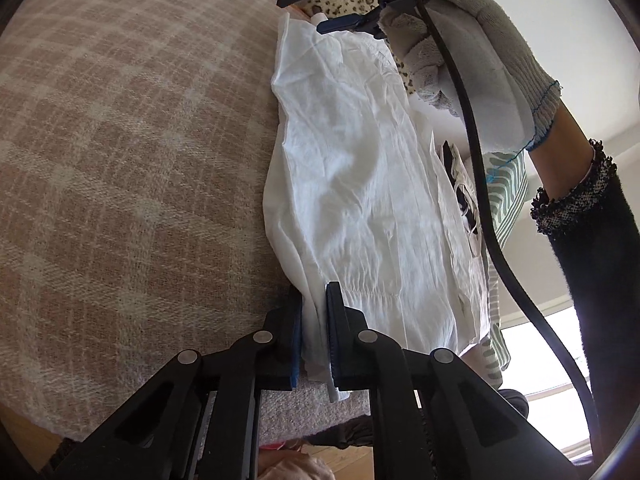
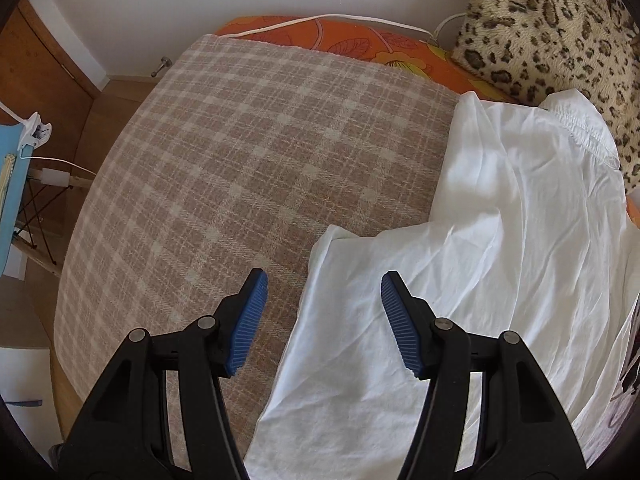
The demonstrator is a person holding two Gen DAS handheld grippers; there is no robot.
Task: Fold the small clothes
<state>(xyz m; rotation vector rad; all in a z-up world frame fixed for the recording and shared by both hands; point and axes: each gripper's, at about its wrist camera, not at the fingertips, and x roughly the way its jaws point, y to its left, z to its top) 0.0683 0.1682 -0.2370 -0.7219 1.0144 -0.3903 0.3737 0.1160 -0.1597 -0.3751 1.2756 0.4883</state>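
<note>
Left wrist view: a white garment (image 1: 360, 184) is spread along one edge of a bed covered by a plaid blanket (image 1: 120, 160). Its near end is pinched in the left claw (image 1: 314, 332).

Right wrist view: the right claw (image 2: 322, 320) is held released above the garment's edge, gripping nothing. A leopard-print blanket (image 2: 552, 28) is seen at the bed's far corner.
</note>
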